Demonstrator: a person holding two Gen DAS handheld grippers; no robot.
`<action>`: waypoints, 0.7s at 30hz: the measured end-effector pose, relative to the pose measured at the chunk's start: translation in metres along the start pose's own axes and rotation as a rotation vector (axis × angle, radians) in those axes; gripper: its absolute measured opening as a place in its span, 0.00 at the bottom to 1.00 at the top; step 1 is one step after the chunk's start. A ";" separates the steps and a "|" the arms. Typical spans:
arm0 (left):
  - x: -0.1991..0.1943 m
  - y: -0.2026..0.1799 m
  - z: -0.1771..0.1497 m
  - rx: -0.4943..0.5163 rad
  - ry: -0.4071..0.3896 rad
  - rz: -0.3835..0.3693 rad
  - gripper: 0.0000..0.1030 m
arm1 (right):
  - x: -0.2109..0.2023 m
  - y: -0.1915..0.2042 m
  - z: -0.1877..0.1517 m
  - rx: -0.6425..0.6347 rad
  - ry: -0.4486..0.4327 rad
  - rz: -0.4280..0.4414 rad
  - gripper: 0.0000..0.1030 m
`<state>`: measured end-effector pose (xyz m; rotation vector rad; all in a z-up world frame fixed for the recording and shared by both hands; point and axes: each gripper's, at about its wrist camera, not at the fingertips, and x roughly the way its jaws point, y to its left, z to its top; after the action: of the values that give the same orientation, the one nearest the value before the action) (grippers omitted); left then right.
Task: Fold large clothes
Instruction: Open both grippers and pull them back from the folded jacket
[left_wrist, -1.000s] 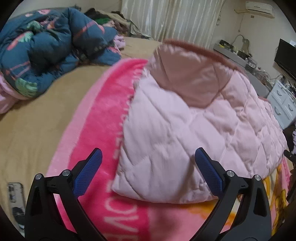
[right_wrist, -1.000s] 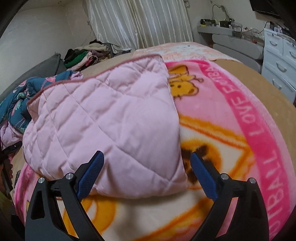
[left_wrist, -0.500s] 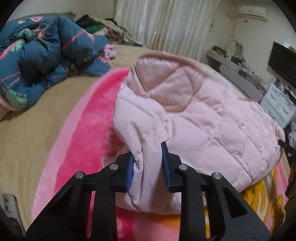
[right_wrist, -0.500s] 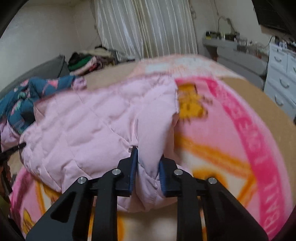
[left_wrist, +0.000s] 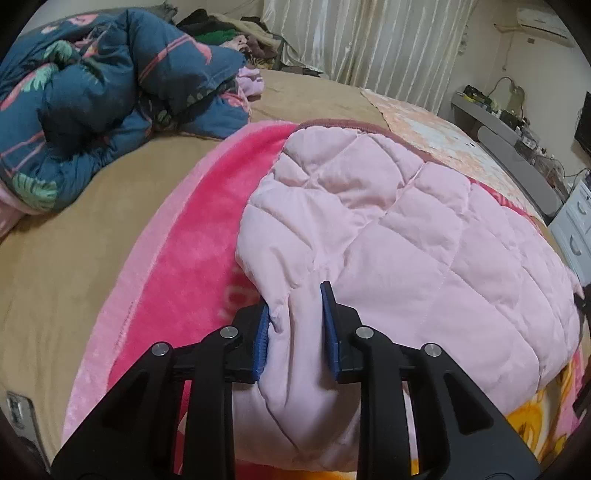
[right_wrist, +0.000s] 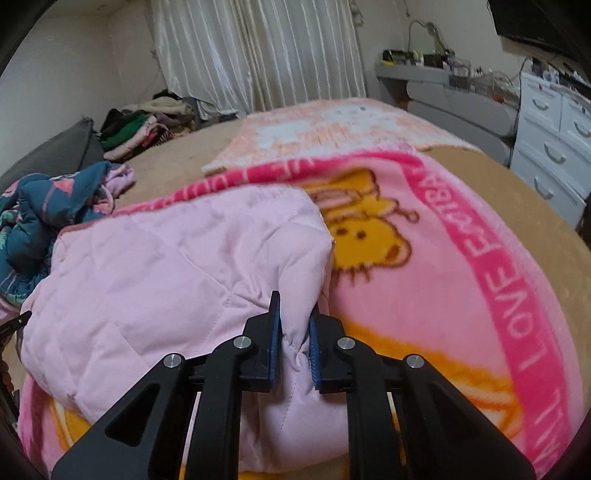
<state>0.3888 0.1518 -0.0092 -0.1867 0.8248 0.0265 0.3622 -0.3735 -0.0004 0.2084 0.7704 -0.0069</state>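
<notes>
A folded pink quilted jacket (left_wrist: 406, 229) (right_wrist: 166, 266) lies on a pink cartoon blanket (left_wrist: 192, 266) (right_wrist: 424, 295) spread over the bed. My left gripper (left_wrist: 294, 299) is shut on the jacket's near left corner, with a thick bunch of fabric between its blue pads (left_wrist: 261, 339). My right gripper (right_wrist: 294, 306) pinches the near right corner, and its jaws are still closing on the fabric squeezed between them. Both pinched corners are lifted a little off the blanket. The jacket's underside is hidden.
A crumpled dark blue floral quilt (left_wrist: 92, 92) (right_wrist: 37, 214) sits at the bed's far left. A clothes pile (right_wrist: 140, 129) lies by the curtains. A white dresser (right_wrist: 554, 155) stands right of the bed. A small flat device (left_wrist: 18, 413) rests on the tan sheet (left_wrist: 74, 240).
Both grippers went from wide open around the jacket's near corners to clamped on them. The gripped near edge has been carried towards the far side, and the fabric bunches up.
</notes>
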 end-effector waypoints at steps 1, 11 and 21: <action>0.002 0.000 -0.001 0.000 0.002 0.001 0.18 | 0.006 0.000 -0.003 0.002 0.016 -0.005 0.13; -0.001 0.000 -0.004 -0.007 0.011 0.015 0.22 | 0.016 -0.008 -0.013 0.067 0.092 -0.017 0.26; -0.044 -0.006 0.000 -0.015 -0.010 0.006 0.60 | -0.057 -0.006 -0.014 0.072 0.004 0.019 0.82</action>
<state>0.3589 0.1481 0.0240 -0.1987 0.8155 0.0391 0.3115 -0.3804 0.0279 0.2844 0.7724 -0.0163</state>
